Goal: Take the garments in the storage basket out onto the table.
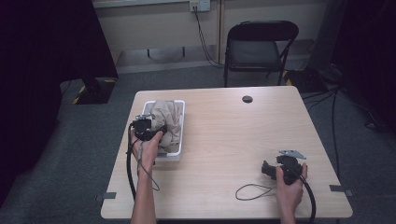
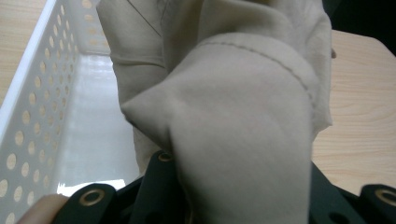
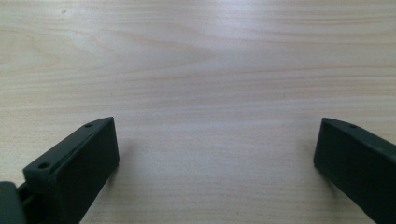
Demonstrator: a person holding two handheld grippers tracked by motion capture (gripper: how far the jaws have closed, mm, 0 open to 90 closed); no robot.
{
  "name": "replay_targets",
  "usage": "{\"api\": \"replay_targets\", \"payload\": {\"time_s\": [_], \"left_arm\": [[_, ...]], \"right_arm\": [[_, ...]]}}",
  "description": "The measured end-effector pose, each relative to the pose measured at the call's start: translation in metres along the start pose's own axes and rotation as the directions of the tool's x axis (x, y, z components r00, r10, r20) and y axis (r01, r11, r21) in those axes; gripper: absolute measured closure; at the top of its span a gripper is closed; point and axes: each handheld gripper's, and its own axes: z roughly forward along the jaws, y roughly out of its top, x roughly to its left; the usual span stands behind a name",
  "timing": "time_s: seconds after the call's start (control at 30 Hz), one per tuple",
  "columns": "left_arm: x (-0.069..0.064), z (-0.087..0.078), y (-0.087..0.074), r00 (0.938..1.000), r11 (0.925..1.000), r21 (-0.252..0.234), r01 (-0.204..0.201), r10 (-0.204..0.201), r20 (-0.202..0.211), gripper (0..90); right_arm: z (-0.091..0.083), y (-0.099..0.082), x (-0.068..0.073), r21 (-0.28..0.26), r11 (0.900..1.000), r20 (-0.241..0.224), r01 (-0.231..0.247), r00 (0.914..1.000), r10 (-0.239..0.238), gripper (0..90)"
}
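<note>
A beige cloth (image 1: pixel 167 122) lies bunched in a white perforated basket (image 1: pixel 180 122) at the left side of the tabletop (image 1: pixel 233 140). It is crumpled into soft folds, with a stitched hem (image 2: pixel 261 53) curving across one raised fold. Part of it rises above the basket's rim, and one fold is pinched between the left tongs (image 1: pixel 148 129).

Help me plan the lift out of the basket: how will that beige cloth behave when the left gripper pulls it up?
The beige cloth looks floppy: it bunches in soft folds between the left gripper jaws, so it will likely drape and trail. It seems light, and the perforated white basket probably stays put. A stitched hem could snag on the rim.
</note>
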Motion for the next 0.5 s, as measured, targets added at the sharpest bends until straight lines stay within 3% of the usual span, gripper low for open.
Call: {"api": "replay_targets", "payload": {"time_s": [0.5], "left_arm": [[0.001,-0.016,0.002,0.9990,0.9987,-0.046,0.022,-0.020,0.039,73.3]], "right_arm": [[0.000,0.000,0.000,0.000,1.0000,0.000,0.000,1.0000,0.000,0.0]]}}
